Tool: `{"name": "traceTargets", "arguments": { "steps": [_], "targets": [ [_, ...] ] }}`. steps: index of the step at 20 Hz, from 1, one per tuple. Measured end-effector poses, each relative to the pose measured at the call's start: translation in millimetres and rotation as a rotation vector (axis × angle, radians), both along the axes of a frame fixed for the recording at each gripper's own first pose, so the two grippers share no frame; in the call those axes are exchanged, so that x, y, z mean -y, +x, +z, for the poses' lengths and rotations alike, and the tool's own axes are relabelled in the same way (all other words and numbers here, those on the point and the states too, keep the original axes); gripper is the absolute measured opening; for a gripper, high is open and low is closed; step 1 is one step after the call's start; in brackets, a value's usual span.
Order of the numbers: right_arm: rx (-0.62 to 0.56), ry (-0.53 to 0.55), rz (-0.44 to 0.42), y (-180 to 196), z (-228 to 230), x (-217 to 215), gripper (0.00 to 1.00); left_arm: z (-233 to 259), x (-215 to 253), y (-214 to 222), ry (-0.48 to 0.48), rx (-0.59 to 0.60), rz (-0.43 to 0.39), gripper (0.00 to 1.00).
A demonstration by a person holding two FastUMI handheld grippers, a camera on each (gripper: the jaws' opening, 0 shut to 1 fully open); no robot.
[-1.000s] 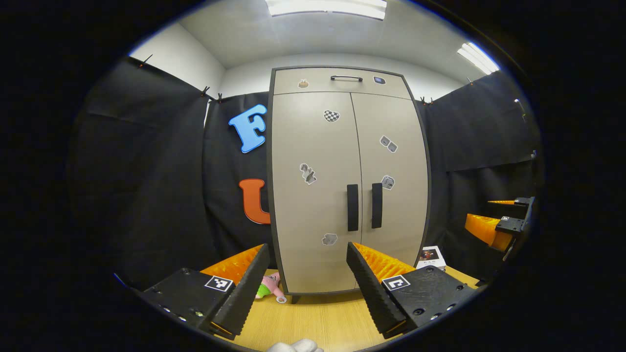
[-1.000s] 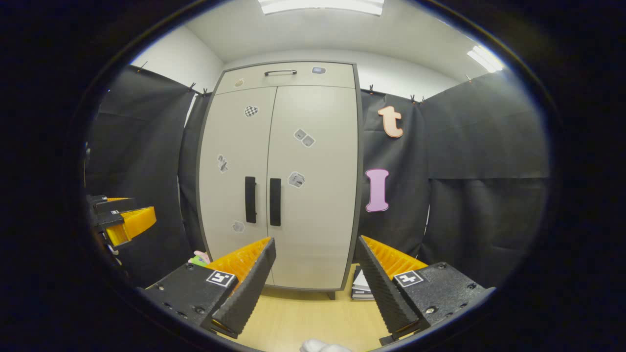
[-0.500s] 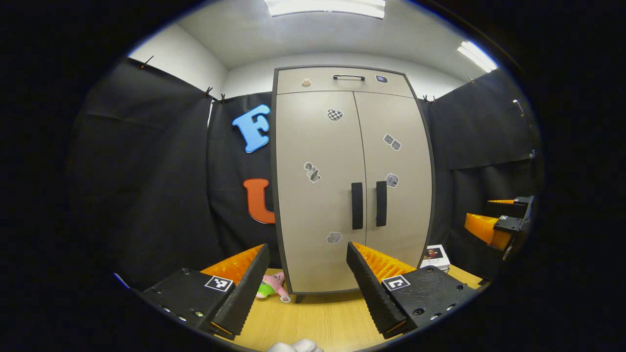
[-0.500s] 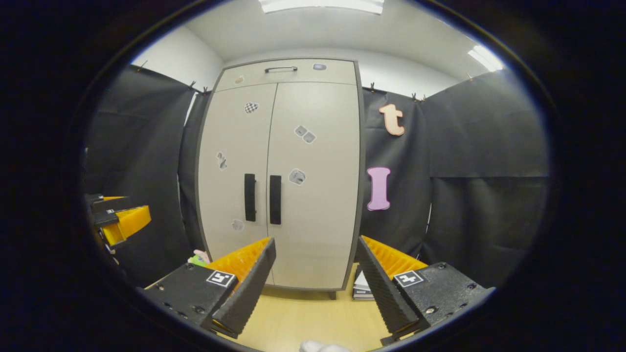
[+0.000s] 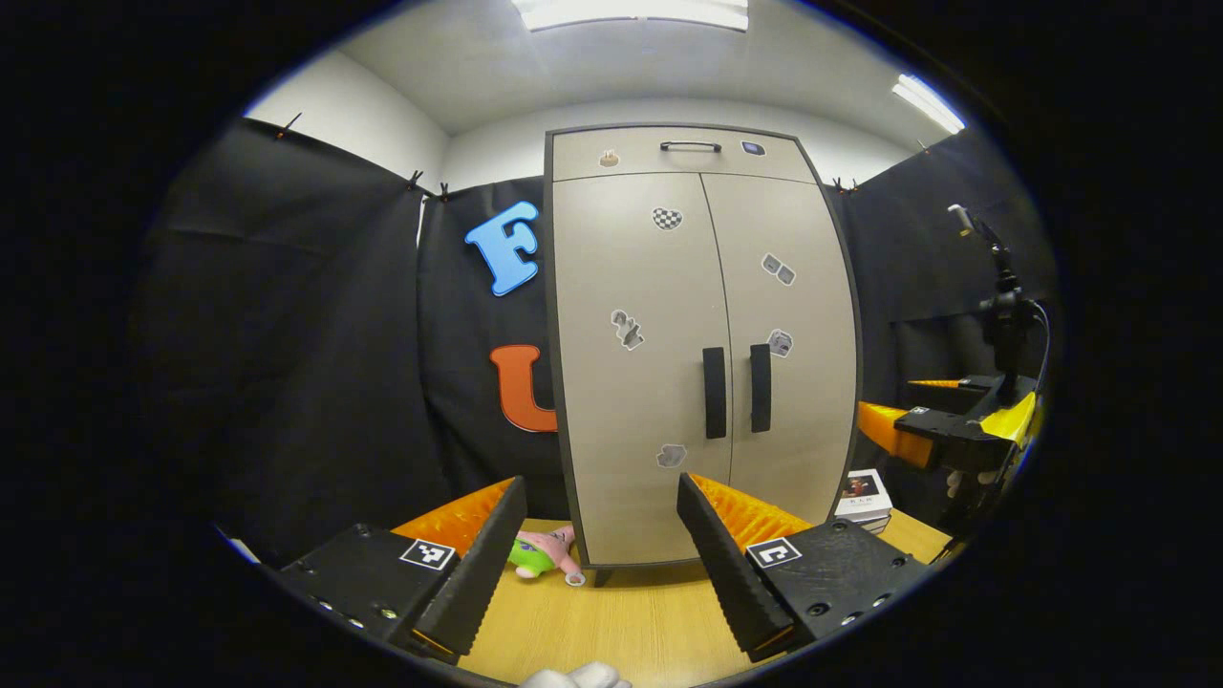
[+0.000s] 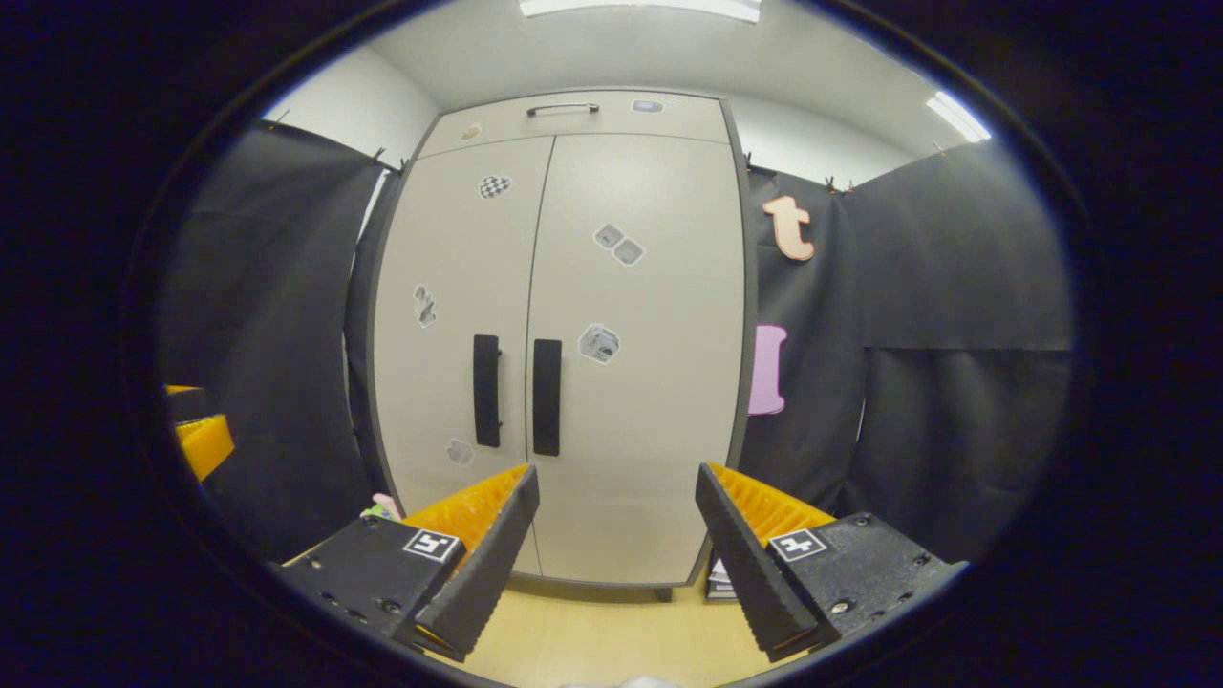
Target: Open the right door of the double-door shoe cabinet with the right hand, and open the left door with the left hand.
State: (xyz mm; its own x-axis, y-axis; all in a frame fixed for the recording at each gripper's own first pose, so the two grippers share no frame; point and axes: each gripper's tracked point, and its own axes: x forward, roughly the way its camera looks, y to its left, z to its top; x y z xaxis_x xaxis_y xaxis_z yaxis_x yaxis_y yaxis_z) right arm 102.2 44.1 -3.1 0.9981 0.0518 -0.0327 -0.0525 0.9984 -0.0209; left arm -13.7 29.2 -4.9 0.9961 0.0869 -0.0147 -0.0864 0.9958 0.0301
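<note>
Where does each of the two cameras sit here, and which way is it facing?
Left gripper view: rides on the left gripper, facing the shoe cabinet from its left; its own open jaws show below, the right gripper at the right edge.
Right gripper view: rides on the right gripper, facing the cabinet's right door from nearer; its own open jaws show below.
Shared: the closed doors, both door handles, the wooden table.

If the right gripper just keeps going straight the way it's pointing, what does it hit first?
Most likely the right door of the shoe cabinet, on bare panel right of its handle and lower down. The right gripper is open, nothing lies between, though depth is hard to judge.
</note>
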Motion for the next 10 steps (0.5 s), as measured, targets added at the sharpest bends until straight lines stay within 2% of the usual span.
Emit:
{"name": "traceTargets", "arguments": {
  "steps": [6,10],
  "targets": [
    [-0.023,0.024,0.021,77,2,-36,0.99,-1,-12,-11,-0.003,-0.001,0.051,0.95],
    [-0.061,0.022,0.047,123,-1,-64,0.92,-3,-17,-16,0.004,-0.002,0.081,0.95]
  ]
}}
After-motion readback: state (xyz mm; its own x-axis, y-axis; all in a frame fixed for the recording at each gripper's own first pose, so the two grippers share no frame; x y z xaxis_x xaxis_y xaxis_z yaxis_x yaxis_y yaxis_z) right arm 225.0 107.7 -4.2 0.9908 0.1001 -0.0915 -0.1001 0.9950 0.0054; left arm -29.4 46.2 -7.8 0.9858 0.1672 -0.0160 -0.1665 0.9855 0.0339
